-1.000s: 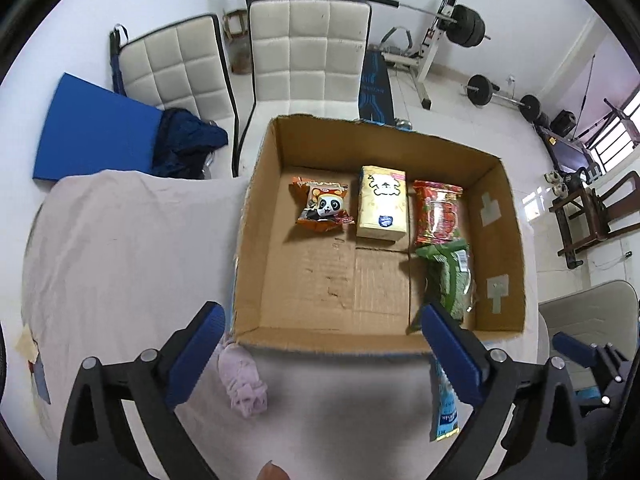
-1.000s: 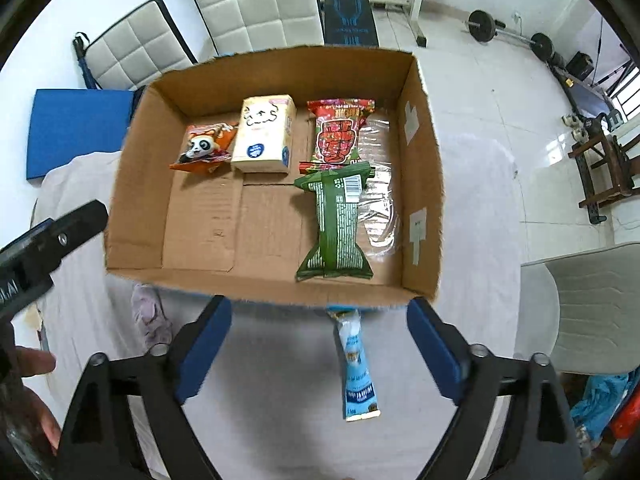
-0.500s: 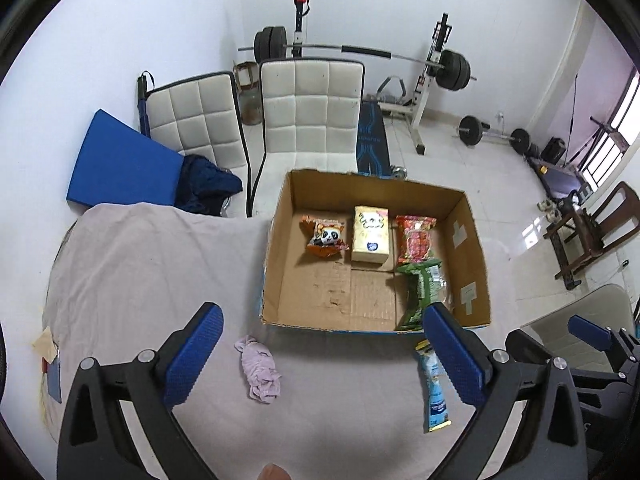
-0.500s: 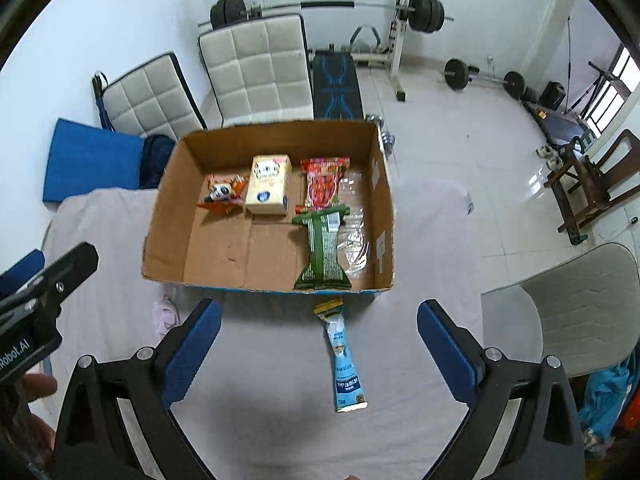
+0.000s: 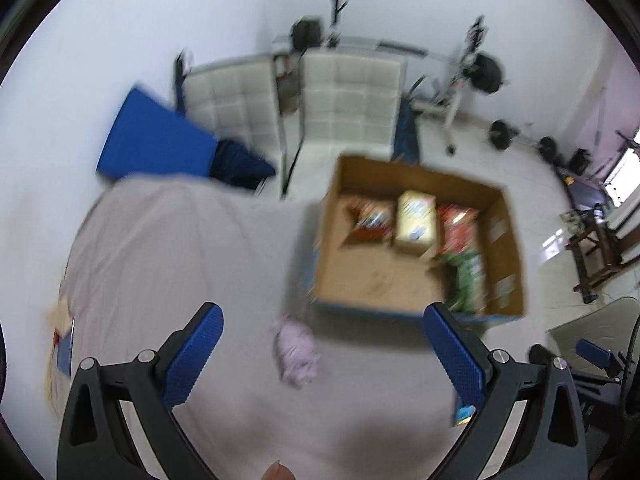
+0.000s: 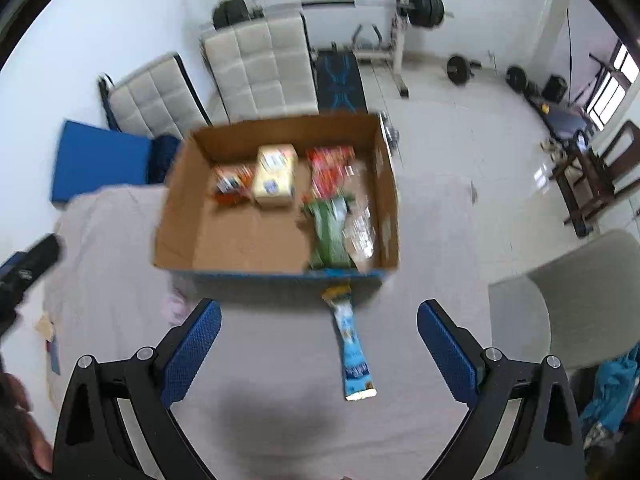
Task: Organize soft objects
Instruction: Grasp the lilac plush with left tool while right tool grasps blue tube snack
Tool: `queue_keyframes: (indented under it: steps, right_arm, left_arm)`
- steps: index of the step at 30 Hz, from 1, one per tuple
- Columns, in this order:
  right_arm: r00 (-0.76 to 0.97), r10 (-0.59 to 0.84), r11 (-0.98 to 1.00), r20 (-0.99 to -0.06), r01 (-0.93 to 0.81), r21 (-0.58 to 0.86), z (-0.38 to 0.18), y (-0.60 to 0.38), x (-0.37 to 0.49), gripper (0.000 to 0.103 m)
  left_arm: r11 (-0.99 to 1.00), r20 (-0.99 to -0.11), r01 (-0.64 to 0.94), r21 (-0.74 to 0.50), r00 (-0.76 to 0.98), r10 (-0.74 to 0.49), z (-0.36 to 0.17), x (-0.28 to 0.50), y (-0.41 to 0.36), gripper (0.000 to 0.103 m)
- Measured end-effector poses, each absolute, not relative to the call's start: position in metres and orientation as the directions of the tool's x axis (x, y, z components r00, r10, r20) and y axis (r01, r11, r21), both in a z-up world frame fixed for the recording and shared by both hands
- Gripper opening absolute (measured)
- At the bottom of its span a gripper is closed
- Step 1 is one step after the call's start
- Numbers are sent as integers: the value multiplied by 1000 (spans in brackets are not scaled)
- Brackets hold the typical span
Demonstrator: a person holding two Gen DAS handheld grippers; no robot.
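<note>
An open cardboard box [image 5: 500,240] [image 6: 176,236] stands on a grey-clothed table and holds an orange panda packet [image 6: 230,182], a yellow tissue pack [image 6: 276,174], a red snack bag [image 6: 330,170] and a green snack bag [image 6: 330,232]. A small pink soft toy [image 5: 296,350] lies on the cloth before the box's near left corner. A light-blue snack stick [image 6: 352,350] lies before the box's near right. My left gripper [image 5: 324,354] is open above the toy. My right gripper [image 6: 318,344] is open above the blue stick. Both views are blurred.
Two white padded chairs [image 6: 260,68] and a blue mat [image 6: 96,160] stand behind the table. Gym weights [image 6: 424,4] sit at the back. A grey chair [image 6: 568,300] is at the right. Paper scraps [image 5: 60,332] lie at the table's left edge.
Both grippers rose and pulled back from the box, then the left view swung left so the pink toy sits between its fingers. Both stay open and empty.
</note>
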State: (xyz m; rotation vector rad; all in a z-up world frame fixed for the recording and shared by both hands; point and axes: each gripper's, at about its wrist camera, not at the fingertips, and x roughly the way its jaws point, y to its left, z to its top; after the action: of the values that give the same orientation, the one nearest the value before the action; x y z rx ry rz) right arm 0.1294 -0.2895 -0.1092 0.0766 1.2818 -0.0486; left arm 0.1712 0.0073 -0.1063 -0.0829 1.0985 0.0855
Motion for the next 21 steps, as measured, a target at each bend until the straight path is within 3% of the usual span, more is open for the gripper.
queue_keyframes:
  steps: [7,14,18,20,21]
  right_arm:
    - [30,28,987,-999,155,32,-249,-312,126,100]
    - [-82,24,982,-996,190,8,-327,-312,128,97]
    - [-113,7,979,-994,201,-16,-348,-311,130,83]
    - [-132,1,978,-991,208,-27,-357,-311,131,67]
    - [-137,-12,977,-990,210,-41,-358,-311,131,64]
  left_arm:
    - [972,-980,-228,-48,197,-3,-223,172,53,103]
    - [963,-997,-262,-67,44,-57,-304,191,57,103]
    - [959,-994,-266,-99,-27,-110,-342,209,51,103]
    - [956,-990,-269,-114,-43,-131,-356,216,48,103]
    - [955,-988,-265,-131,-45,-148,-363,219,45,101]
